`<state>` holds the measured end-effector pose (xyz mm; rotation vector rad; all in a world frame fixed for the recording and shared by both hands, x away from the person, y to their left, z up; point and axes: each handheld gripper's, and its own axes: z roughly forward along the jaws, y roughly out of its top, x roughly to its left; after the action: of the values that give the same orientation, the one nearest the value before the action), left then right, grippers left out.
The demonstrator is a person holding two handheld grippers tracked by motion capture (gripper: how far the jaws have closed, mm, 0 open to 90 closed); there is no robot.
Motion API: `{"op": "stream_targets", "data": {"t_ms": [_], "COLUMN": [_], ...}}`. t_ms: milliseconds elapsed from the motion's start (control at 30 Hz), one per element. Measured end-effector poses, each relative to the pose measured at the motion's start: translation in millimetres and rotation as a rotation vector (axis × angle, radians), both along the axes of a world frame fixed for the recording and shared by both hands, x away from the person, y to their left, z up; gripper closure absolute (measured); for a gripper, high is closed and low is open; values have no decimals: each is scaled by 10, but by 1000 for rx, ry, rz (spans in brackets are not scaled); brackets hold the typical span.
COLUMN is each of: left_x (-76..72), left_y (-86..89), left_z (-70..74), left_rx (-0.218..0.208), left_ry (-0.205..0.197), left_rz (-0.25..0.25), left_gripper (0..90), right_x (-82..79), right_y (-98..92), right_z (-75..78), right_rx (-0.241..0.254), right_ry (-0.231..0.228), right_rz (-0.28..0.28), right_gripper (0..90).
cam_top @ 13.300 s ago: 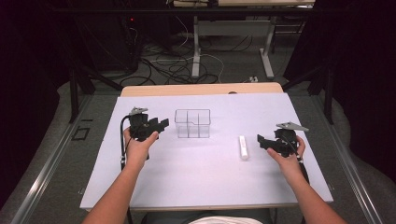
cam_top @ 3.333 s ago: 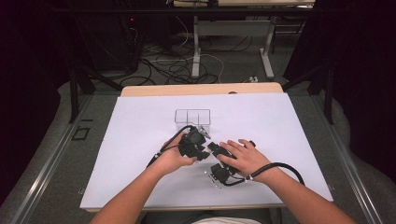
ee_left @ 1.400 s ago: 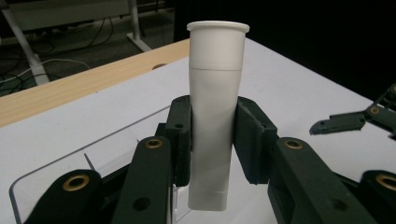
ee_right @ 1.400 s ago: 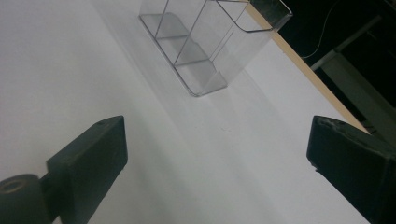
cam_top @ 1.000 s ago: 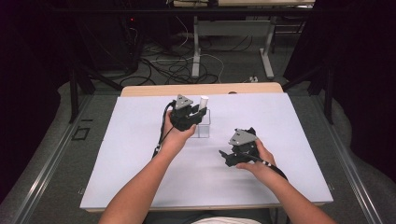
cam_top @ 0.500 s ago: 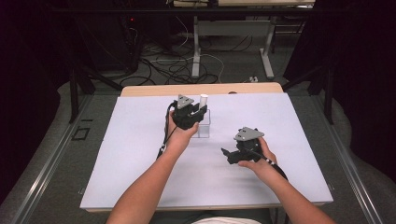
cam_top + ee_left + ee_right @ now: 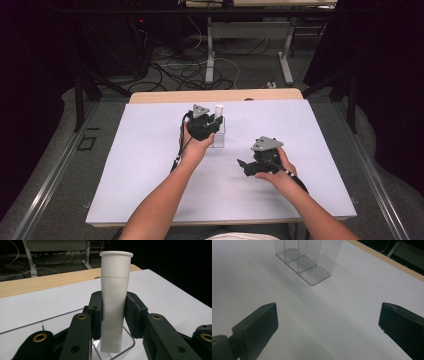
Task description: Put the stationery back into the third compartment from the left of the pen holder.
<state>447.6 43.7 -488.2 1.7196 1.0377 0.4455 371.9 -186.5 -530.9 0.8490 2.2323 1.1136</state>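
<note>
Two tools were in your hands. Your left tool clamped a white tube upright between its pads, and the tube's foot stood inside a corner compartment of the clear plastic rack; which compartment, you could not tell. Seen from the high view, that tool hung over the rack near the middle of the white worktop. Your right tool lay apart to the right, jaws spread wide with nothing between them, facing the rack
</note>
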Motion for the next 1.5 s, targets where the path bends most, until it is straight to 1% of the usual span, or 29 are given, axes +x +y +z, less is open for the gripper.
{"op": "stream_targets", "data": {"t_ms": [67,100,133,167,233,367,400,433,467,700,767,800,867,900,933,1100,1333,1400,1433,1467,1500], "left_x": [2,4,6,8,11,15,16,18,18,38,48,51,56,58,59,58,43,35,30,17,7], "left_y": [-12,-21,-21,-27,-28,-34,-34,-37,-37,-30,-29,-34,-41,-44,-49,-64,-62,-57,-57,-50,-46], "left_z": [-12,-20,-25,-34,-44,-67,-68,-71,-71,-85,-96,-105,-119,-126,-134,-151,-142,-138,-137,-121,-111], "left_rx": [0,-1,8,7,24,15,14,11,12,12,17,14,18,23,21,32,35,46,39,43,47], "left_ry": [1,4,7,8,12,13,13,11,11,10,12,10,14,19,19,27,39,44,34,34,26], "left_rz": [-2,-1,-3,-3,-8,-3,-3,-2,-1,10,12,15,16,15,16,13,12,14,17,15,13], "left_gripper": [696,696,696,696,696,696,696,696,696,696,696,696,696,696,695,695,692,687,668,640,621], "right_x": [2,-4,1,0,-1,4,6,-4,1,0,-2,4,1,-3,-2,-2,-1,-1,-2,-2,0], "right_y": [3,6,5,5,6,11,9,16,13,17,20,27,30,28,25,27,26,26,26,25,25], "right_z": [-6,-7,-9,-10,-10,-22,-20,-23,-24,-26,-27,-41,-44,-37,-35,-39,-40,-40,-40,-39,-41], "right_rx": [0,3,-1,-1,0,0,-6,1,-5,-14,-12,1,5,-5,-13,-14,-14,-14,-14,-14,-9], "right_ry": [-2,6,0,1,6,-2,0,10,9,17,21,1,6,20,22,26,29,29,28,29,25], "right_rz": [-5,-6,-2,0,2,5,10,1,11,16,17,14,14,17,20,23,24,24,24,25,24], "right_gripper": [21,23,23,24,25,28,29,31,33,40,42,42,45,47,48,53,57,58,58,58,58]}}
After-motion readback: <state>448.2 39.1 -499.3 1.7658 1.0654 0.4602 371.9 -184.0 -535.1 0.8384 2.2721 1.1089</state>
